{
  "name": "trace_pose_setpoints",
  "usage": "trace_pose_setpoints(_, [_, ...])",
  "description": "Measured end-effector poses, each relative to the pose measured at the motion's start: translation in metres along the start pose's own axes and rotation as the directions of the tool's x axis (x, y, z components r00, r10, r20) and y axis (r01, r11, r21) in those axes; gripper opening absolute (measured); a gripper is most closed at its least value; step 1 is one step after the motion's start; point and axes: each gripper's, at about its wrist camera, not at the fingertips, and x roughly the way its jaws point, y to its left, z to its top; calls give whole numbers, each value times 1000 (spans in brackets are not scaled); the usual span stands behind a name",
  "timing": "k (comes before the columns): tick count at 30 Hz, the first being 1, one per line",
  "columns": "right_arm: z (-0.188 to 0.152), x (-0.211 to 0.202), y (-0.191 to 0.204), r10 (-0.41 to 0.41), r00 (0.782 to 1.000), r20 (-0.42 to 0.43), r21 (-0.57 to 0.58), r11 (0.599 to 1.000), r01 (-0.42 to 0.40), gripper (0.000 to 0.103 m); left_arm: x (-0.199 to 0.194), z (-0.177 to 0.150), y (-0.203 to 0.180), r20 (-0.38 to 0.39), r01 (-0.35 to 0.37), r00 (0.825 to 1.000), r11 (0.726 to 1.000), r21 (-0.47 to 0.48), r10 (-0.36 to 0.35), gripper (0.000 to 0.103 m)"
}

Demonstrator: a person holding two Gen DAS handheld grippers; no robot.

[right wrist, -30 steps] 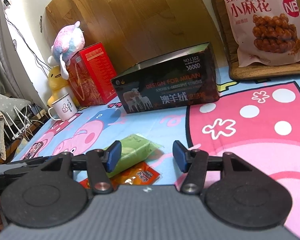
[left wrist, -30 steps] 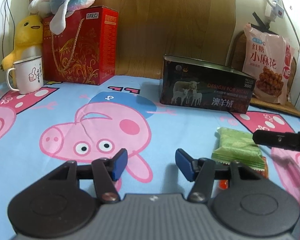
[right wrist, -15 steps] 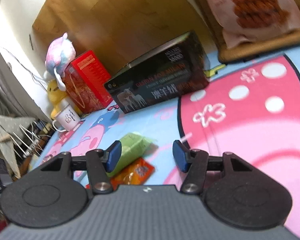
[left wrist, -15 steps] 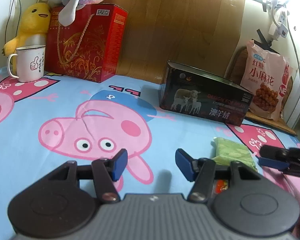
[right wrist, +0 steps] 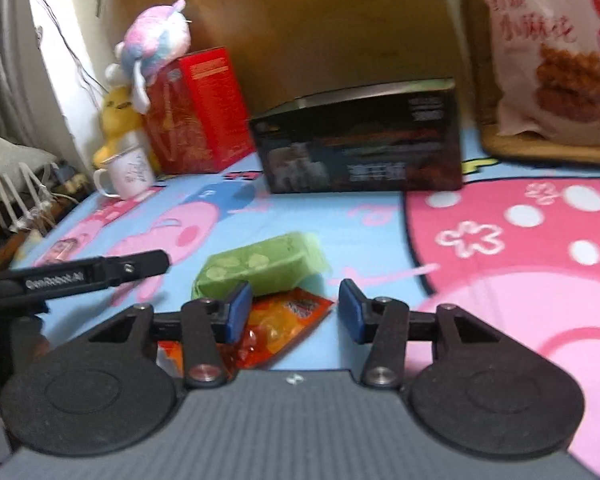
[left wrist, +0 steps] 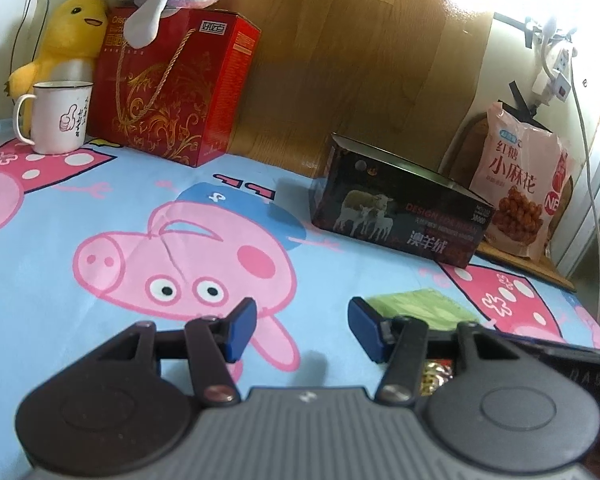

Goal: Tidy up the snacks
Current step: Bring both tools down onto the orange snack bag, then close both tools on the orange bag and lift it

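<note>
Home bedroom — cartoon pig bedsheet (left wrist: 100, 216), plush toys (left wrist: 66, 36), wooden headboard (left wrist: 360, 60)

Glare top right, left view; right view blurred, seemingly motion.

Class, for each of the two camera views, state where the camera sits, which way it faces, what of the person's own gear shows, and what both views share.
Left wrist: sits on the left gripper, facing across the cartoon sheet toward the dark box; its open jaws show.
Right wrist: sits on the right gripper, facing the green packet and orange packet; its open jaws and the left gripper's body show.
Shared: dark box, green packet, red box, mug, pink snack bag.
</note>
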Motion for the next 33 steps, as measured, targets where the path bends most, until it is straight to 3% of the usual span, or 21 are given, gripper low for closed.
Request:
trace_pose_setpoints(4, [-1, -7, -25, 55, 998, 10, 126, 990, -55, 51, -8, -4, 2, -26, 77, 997, 997, -24, -77, 51])
trace_pose_setpoints(10, [0, -3, -15, 68, 998, -7, 97, 993, -67, 50, -13, -13, -4, -89, 170, 981, 984, -43, -174, 48])
trace_pose_setpoints(12, [-1, -2, -10, 75, 997, -24, 75, 995, -73, 30, -13, -14, -6, -102, 176, 978, 984, -41, -180, 40])
trace_pose_setpoints(14, [-6, -1, -9, 137, 989, -57, 111, 985, -130, 21, -14, -17, -7, -124, 198, 971, 979, -52, -203, 31])
trace_pose_setpoints(17, [-17, -7, 2, 207, 976, -73, 121, 973, -197, 21, -22, -23, -7, -154, 238, 958, 970, -48, -242, 30])
trace_pose_setpoints(22, [-29, -18, 18, 246, 965, -90, 102, 966, -237, 24, -37, -32, -6, -163, 253, 953, 967, -31, -255, 30])
trace_pose_setpoints(27, [-33, -26, 4, 295, 953, -76, 234, 934, -270, 35, -45, -28, 6, -179, 285, 938, 955, -83, -295, 31])
trace_pose_setpoints(33, [-39, -50, -7, 307, 947, -91, 340, 904, -261, 35, -48, -33, 14, -215, 303, 920, 942, -145, -328, 30])
